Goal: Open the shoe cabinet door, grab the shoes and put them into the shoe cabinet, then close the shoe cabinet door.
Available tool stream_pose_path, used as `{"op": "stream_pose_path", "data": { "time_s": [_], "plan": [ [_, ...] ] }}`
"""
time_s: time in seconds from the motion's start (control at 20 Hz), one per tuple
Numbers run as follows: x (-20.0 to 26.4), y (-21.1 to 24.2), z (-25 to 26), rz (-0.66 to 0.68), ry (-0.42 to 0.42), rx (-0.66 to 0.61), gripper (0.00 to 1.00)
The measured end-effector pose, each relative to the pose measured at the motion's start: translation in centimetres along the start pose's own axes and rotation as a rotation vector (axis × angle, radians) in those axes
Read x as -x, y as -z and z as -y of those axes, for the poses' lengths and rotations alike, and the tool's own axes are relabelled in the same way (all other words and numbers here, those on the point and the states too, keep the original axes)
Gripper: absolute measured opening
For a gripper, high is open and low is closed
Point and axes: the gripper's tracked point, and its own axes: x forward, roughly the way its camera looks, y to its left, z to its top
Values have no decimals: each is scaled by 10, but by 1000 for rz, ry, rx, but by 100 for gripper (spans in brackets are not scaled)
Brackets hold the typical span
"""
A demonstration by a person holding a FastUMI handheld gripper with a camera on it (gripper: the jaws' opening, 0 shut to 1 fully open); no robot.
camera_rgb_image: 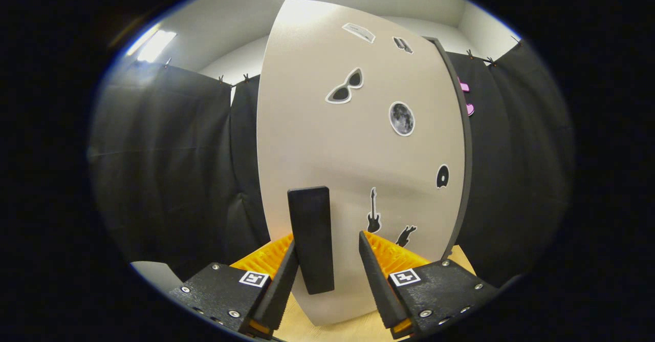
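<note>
Light wooden surface [312, 326], shoe cabinet [358, 168] standing on it

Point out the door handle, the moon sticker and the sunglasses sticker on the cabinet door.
door handle [310, 239]: gripper view, middle of the upright bar between the open gripper [327, 260] fingers.
moon sticker [401, 119]: gripper view, centre of the round disc.
sunglasses sticker [346, 87]: gripper view, bridge between the two lenses.

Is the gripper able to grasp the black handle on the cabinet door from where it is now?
Probably yes. The black handle stands upright between the open fingers of the gripper, nearer one finger, with a gap to the other. Nothing lies between them on the door.
</note>
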Motion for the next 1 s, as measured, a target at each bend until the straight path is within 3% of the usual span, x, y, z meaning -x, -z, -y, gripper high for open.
{"op": "stream_pose_path", "data": {
  "time_s": [0.2, 0.4, 1.0],
  "plan": [
    [-23, -5, -14, 18, 18, 54, 70],
    [-46, -2, -15, 13, 33, 3, 72],
    [-108, -1, -17, 43, 103, 32, 79]
  ]
}}
